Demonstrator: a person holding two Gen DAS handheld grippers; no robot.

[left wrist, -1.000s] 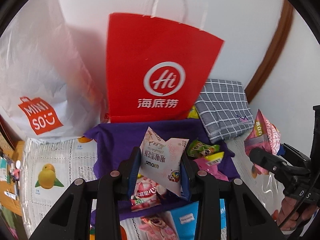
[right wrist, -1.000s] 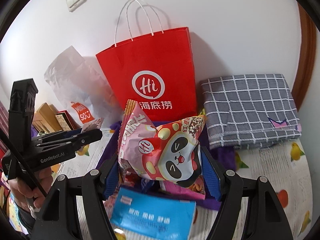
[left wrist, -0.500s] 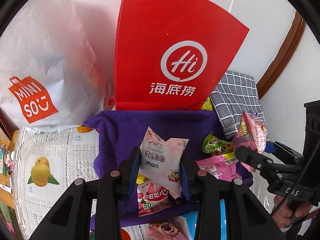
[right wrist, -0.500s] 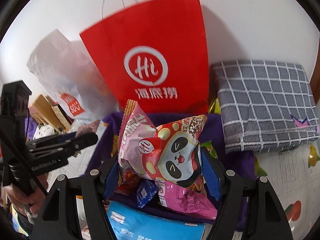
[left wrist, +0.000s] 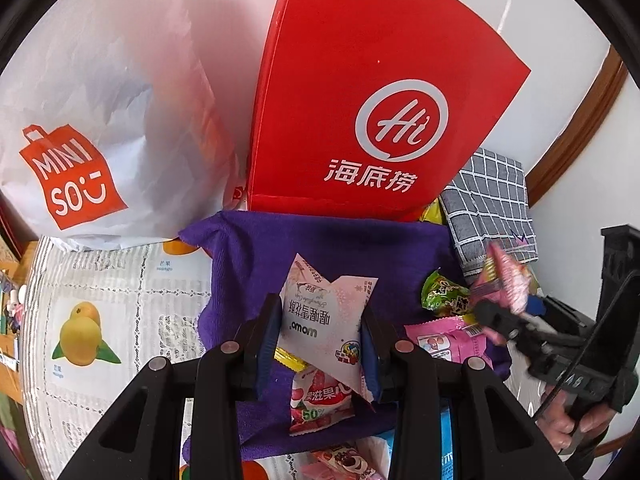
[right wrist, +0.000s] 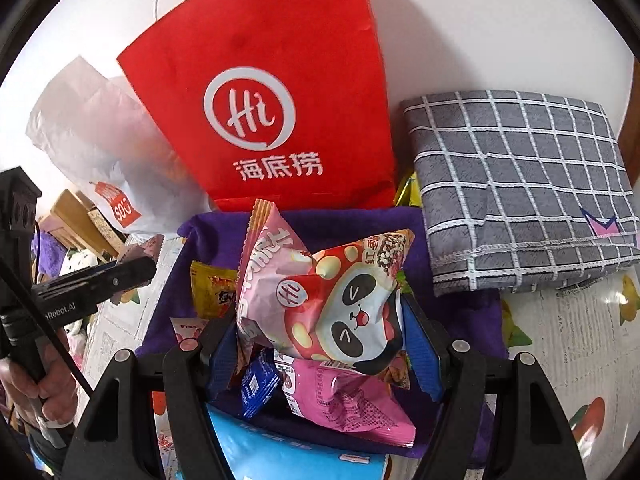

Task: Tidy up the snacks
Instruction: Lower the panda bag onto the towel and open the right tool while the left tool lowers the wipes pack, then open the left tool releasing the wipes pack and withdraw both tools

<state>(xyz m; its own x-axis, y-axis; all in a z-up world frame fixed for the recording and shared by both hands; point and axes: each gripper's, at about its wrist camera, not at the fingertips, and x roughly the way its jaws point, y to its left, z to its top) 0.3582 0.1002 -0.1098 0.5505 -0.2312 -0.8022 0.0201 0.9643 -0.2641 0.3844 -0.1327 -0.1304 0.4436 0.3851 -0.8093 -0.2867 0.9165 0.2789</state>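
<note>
Both claws carry snacks above the purple cloth (left wrist: pixel 320 240).
Left gripper (left wrist: pixel 320 338) clenches a white packet (left wrist: pixel 326 320); right gripper (right wrist: pixel 320 344) clenches the panda packet (right wrist: pixel 332 304); red bag (right wrist: pixel 272 100) at twelve o'clock.

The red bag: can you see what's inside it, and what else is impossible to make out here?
- red bag: its top is cut off by the frame edge in both views, so the inside is unseen.
- blue packet: right wrist view, gripper fingers cover it.
- panda packet: blurred, left wrist view.

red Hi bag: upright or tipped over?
Upright. The red bag stands on its base behind the purple cloth, logo facing forward, handles up. Whether it is full or empty cannot be told.
</note>
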